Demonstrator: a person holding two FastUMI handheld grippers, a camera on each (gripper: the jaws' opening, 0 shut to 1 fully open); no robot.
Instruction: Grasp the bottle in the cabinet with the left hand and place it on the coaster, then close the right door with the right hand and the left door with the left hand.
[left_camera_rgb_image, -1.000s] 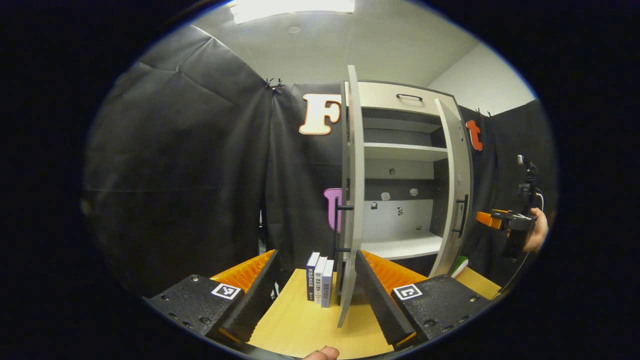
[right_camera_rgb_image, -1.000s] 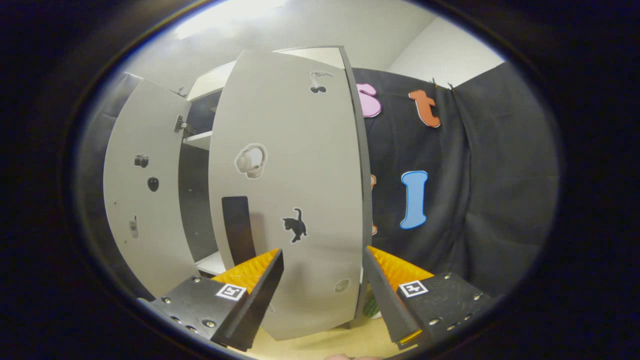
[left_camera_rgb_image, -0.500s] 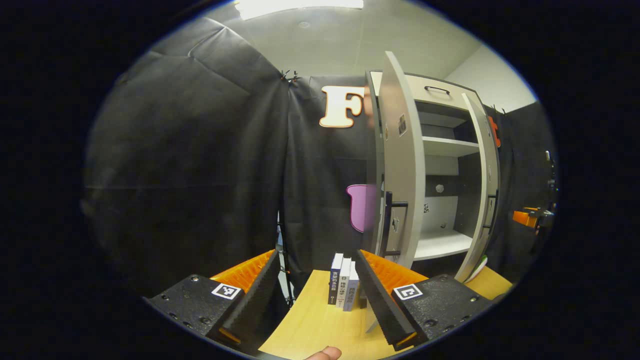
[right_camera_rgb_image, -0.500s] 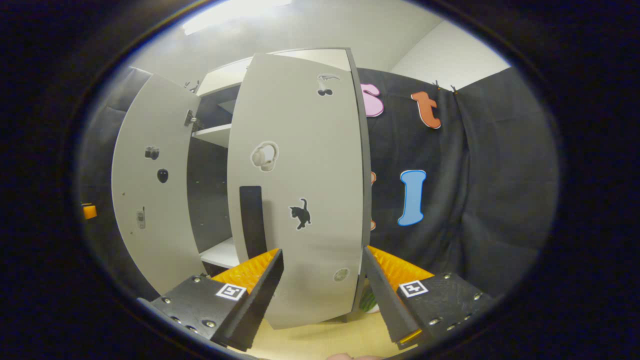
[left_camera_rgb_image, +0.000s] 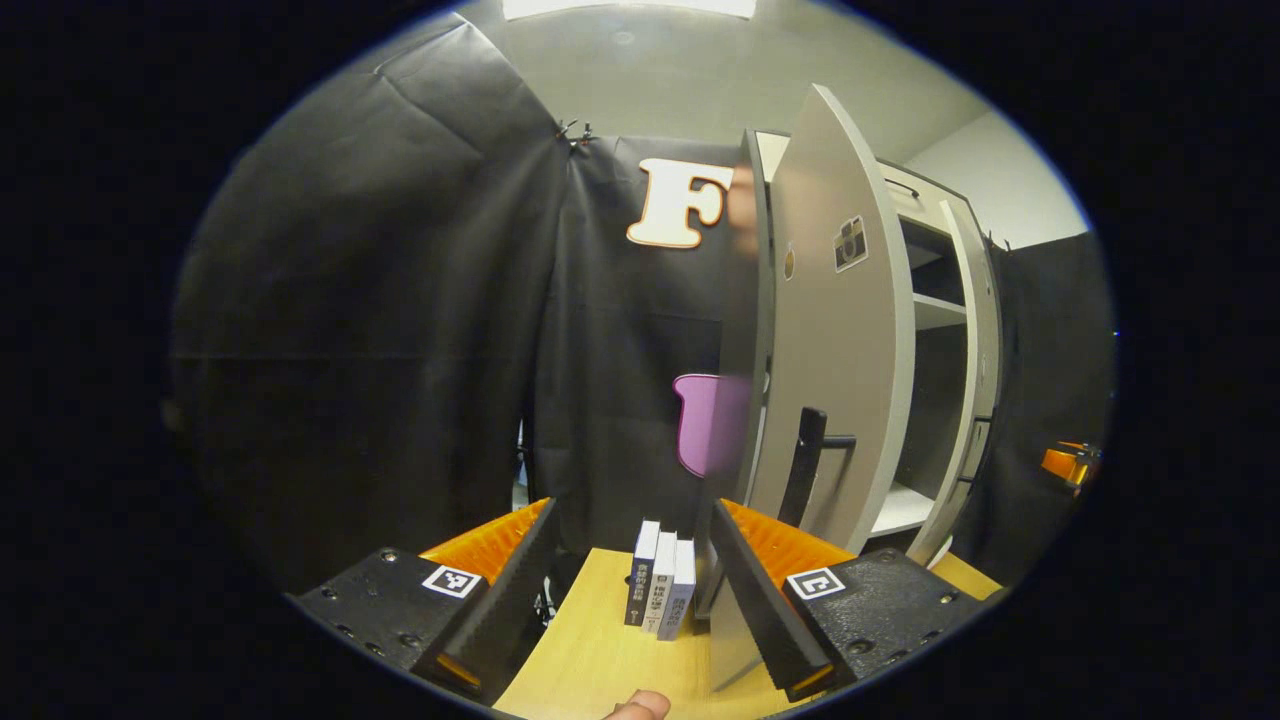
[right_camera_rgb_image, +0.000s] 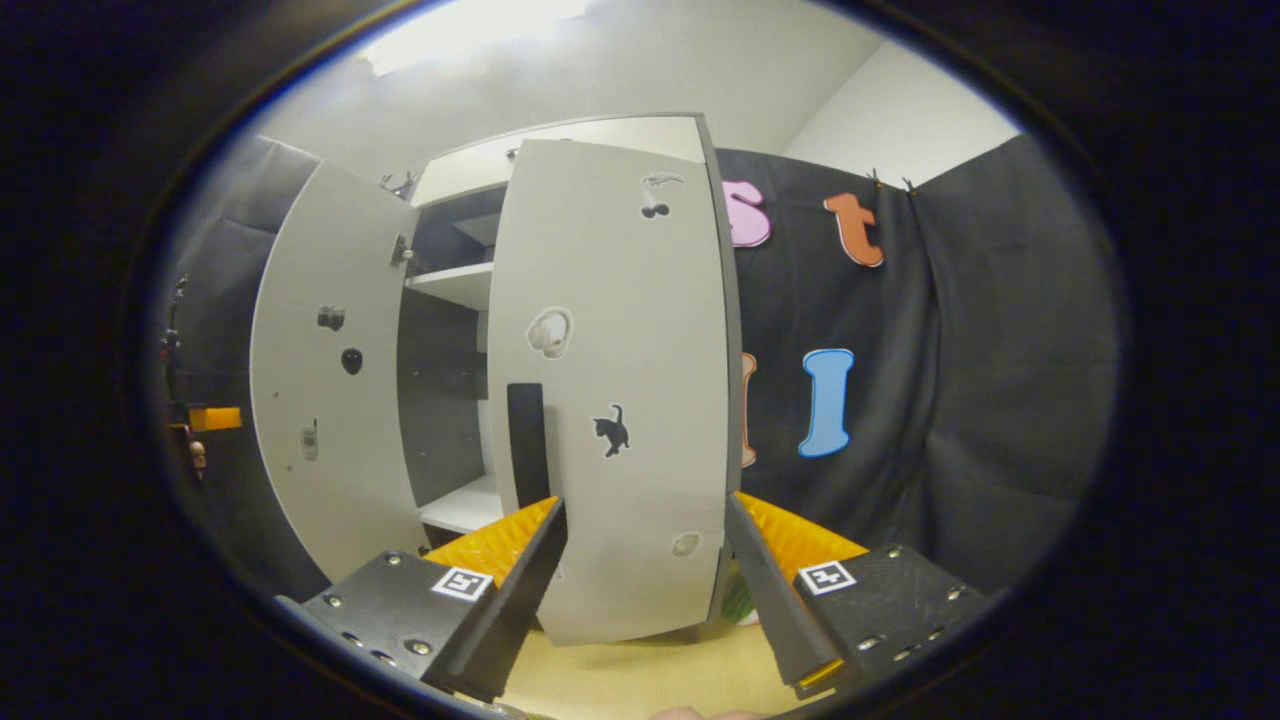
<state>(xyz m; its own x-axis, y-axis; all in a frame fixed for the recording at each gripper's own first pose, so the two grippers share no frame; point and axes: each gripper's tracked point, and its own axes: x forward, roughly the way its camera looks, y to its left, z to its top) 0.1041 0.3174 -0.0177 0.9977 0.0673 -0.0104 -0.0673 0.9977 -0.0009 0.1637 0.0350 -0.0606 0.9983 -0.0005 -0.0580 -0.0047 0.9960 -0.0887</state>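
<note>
In the left gripper view the cabinet's left door (left_camera_rgb_image: 840, 350) stands partly open, its outer face and dark bar handle (left_camera_rgb_image: 810, 462) just right of my open left gripper (left_camera_rgb_image: 630, 590). The right door (left_camera_rgb_image: 975, 380) stands ajar farther back. In the right gripper view the right door (right_camera_rgb_image: 620, 400), with stickers and a dark handle (right_camera_rgb_image: 527, 430), is close ahead of my open right gripper (right_camera_rgb_image: 645, 590); nothing is between its fingers. The left door (right_camera_rgb_image: 330, 380) and the white shelves (right_camera_rgb_image: 455, 285) show beyond it. A green striped thing (right_camera_rgb_image: 740, 603) peeks from behind the right door's lower corner.
Three upright books (left_camera_rgb_image: 660, 590) stand on the wooden table (left_camera_rgb_image: 590, 665) left of the cabinet, between my left gripper's fingers in depth. The other gripper (left_camera_rgb_image: 1065, 462) shows at the far right edge, and the left one (right_camera_rgb_image: 215, 418) at the left edge.
My left gripper has swung round to the outer side of the left door, whose front face now shows. The right gripper has drawn back a little from the right door.
</note>
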